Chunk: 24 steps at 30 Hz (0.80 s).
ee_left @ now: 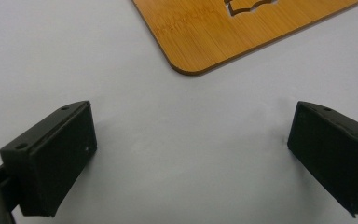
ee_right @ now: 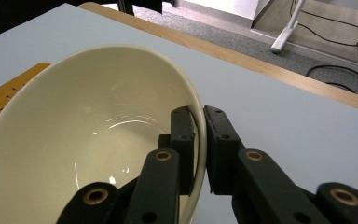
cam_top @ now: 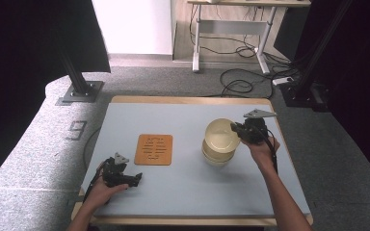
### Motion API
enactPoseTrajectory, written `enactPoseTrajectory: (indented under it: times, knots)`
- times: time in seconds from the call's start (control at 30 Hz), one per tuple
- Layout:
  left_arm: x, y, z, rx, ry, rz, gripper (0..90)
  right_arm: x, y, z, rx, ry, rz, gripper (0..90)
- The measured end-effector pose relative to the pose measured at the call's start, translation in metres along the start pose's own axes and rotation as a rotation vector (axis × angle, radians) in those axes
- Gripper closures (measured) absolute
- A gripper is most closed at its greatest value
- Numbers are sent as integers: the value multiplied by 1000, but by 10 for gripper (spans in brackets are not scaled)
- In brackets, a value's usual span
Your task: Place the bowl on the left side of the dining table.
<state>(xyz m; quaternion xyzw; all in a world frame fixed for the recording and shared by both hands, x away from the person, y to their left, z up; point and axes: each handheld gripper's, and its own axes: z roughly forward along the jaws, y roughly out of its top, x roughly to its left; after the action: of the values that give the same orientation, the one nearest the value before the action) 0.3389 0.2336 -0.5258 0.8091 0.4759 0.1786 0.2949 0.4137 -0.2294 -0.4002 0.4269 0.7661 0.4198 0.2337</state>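
A cream bowl [cam_top: 220, 135] hangs tilted above another cream bowl [cam_top: 216, 157] on the blue-grey table. My right gripper [cam_top: 236, 129] is shut on the upper bowl's right rim; in the right gripper view one jaw is inside the cream bowl [ee_right: 74, 140] and one outside, pinching the rim at my right gripper [ee_right: 200, 126]. A square bamboo trivet [cam_top: 154, 149] with a cut-out pattern lies left of the bowls. My left gripper [cam_top: 136, 179] rests low on the table near the front left, open and holding nothing. In the left gripper view my left gripper [ee_left: 191, 149] has bare table between its jaws, and the trivet's corner [ee_left: 200, 42] lies just ahead.
The table [cam_top: 188, 192] has a wooden rim, and grey carpet surrounds it. Black frame posts [cam_top: 79, 86] stand beyond the far corners. A desk leg and cables [cam_top: 241, 82] lie on the floor behind.
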Motion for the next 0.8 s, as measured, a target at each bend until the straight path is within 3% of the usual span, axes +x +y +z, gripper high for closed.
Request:
enactPoseTrajectory:
  times: [0.8]
  knots:
    - [0, 0, 0, -2, 0, -1, 15, 11, 18, -6, -36, 16, -13, 832]
